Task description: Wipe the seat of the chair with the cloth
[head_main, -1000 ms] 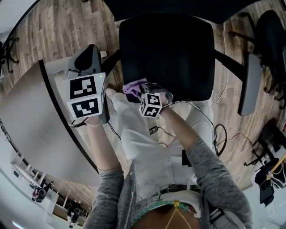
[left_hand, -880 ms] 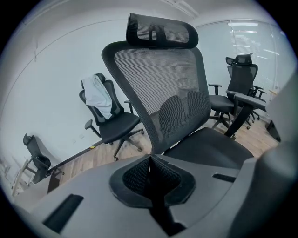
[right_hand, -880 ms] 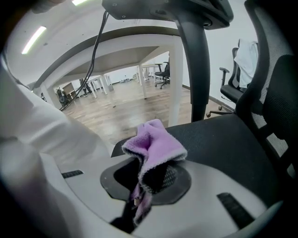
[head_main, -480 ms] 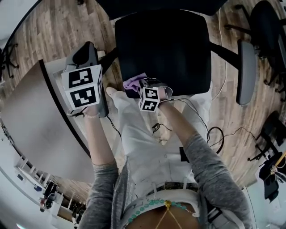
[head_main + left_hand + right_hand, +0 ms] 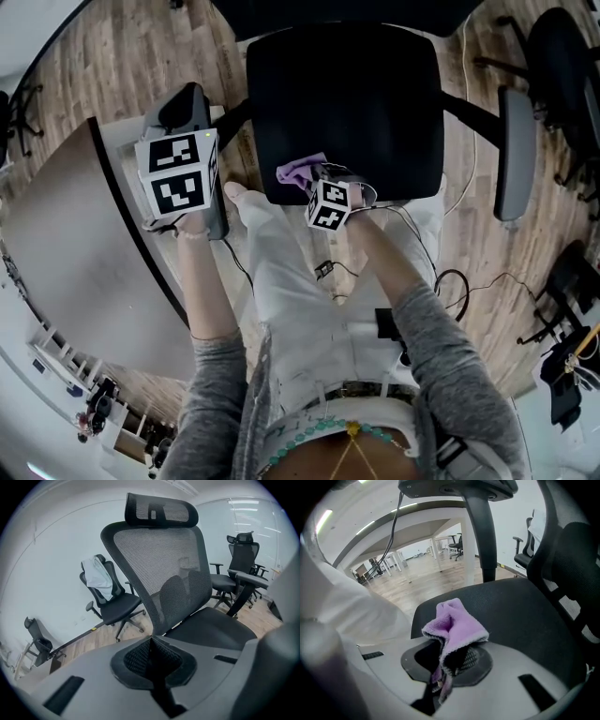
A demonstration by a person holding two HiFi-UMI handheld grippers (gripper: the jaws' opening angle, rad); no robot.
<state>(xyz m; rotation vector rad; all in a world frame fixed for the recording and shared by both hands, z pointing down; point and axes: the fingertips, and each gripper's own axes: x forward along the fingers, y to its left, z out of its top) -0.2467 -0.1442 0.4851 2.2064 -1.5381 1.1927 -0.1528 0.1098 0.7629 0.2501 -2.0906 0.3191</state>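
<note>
Cloth first — the small purple fuzzy cloth (image 5: 457,625) is pinched tight between the two jaws of the right gripper (image 5: 440,660). The jaws are shut on one bunched end of it, and the rest sticks up and folds over in a soft lump.

From the head view, the cloth sits at the front edge of the black padded chair seat (image 5: 347,103), near the corner on the person's left. Whether it presses on the seat or hangs just over it, I cannot tell. Most of the seat is bare and dark.

The left gripper (image 5: 152,660) has its jaws closed together with nothing between them. It is held up off to the left of the chair, well apart from the cloth, above the edge of the grey curved table (image 5: 66,244). Its camera looks at the black mesh back of the chair (image 5: 159,564) and the black headrest (image 5: 161,509) on top.

A grey armrest (image 5: 514,150) sticks out on the far right side of the seat. The person's leg in white trousers (image 5: 281,272) stands just before the seat — close to the right gripper.
</note>
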